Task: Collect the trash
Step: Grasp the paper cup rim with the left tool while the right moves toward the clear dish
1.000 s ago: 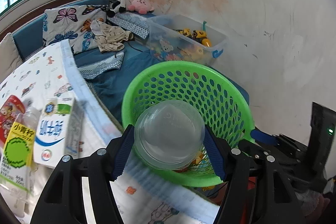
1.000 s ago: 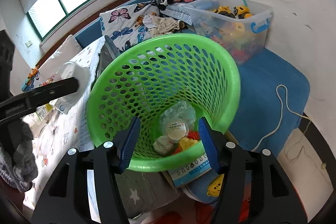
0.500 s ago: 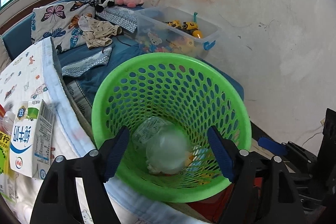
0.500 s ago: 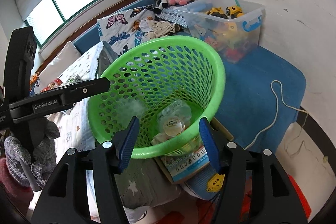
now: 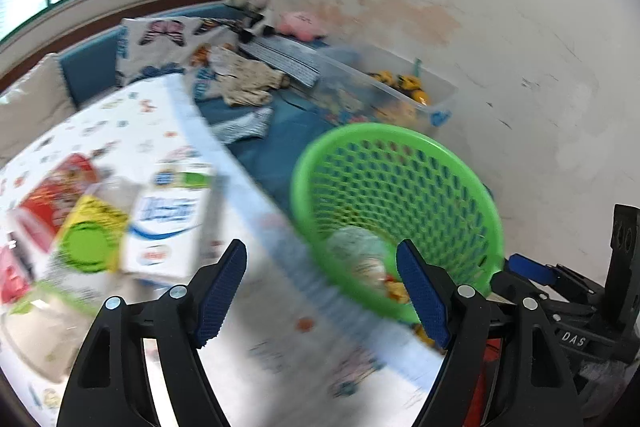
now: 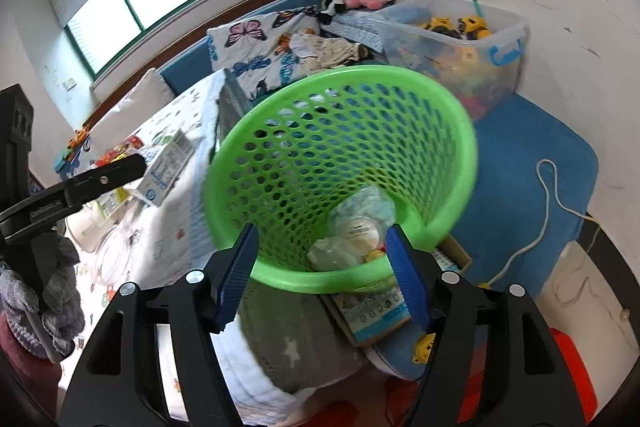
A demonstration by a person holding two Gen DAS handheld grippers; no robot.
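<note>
The left claw (image 5: 320,291) is now standing spread and empty: the clear cup it was pinching a second ago is lying in the green basket (image 5: 460,163), on the other trash (image 6: 352,235). In the left view the basket has slid to about 3 o'clock, and the worktop (image 5: 152,123) is filling the left half. The right claw (image 6: 320,267) has just been opening; its jaws are straddling the basket's near rim without pressing it. I judge the milk carton (image 5: 168,223) at 9 o'clock is coming next.
</note>
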